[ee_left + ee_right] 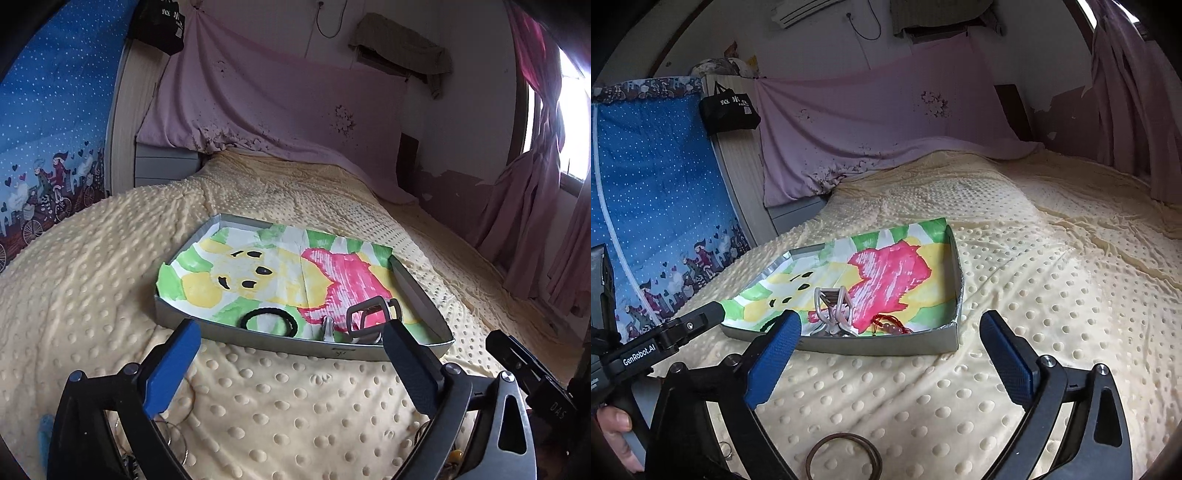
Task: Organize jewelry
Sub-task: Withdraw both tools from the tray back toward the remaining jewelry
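A shallow grey tray (258,341) lined with a painted paper sits on the yellow dotted blanket; it also shows in the right wrist view (923,345). In it lie a black ring bracelet (269,321), a silver eyelash curler (369,317) (833,310) and a red bead bracelet (890,326). My left gripper (291,350) is open and empty, just in front of the tray's near wall. My right gripper (890,350) is open and empty, also before the tray. A brown hair-tie loop (844,458) lies on the blanket under the right gripper. Thin wire rings (177,432) lie under the left gripper.
The bed's blanket (1052,295) spreads wide to the right. A pink sheet (258,92) hangs at the head. A blue patterned cloth (653,192) stands at the left, pink curtains (535,221) at the right. The left gripper's body (665,332) shows at the left of the right wrist view.
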`<state>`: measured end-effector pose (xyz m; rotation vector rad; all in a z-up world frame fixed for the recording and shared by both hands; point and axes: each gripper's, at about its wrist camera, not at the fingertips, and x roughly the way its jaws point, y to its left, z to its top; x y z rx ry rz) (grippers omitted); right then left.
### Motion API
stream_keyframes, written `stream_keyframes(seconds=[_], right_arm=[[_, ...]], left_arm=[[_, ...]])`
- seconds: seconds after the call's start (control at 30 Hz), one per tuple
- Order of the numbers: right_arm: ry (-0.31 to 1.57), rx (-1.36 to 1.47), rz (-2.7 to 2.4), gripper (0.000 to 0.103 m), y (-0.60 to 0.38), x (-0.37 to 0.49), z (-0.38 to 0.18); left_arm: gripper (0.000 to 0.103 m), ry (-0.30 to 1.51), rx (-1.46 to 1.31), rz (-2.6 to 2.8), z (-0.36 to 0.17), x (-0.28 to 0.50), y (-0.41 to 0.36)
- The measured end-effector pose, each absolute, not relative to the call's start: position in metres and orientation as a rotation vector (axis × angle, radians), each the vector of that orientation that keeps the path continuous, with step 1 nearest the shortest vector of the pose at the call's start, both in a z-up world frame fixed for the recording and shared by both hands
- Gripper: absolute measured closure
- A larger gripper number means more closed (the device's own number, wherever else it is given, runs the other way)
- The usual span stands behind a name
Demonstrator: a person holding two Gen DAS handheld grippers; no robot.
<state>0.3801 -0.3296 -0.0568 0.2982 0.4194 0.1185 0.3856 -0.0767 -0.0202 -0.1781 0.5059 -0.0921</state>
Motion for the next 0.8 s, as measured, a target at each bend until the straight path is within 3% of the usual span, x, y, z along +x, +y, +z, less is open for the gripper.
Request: stream_keyframes(seconds=[0.5, 0.8], right_arm=[[0.344, 0.204, 0.131, 0.006, -0.319, 0.299, -0.038], [0.388, 0.171, 0.153, 0.006, -0.323, 0.269, -0.047]], left_arm=[[0.002, 0.413, -0.122, -0.057, -0.011, 0.302, -0.063], [0.002, 0.462, -0.115, -0.069, -0.026, 0.270, -0.055]])
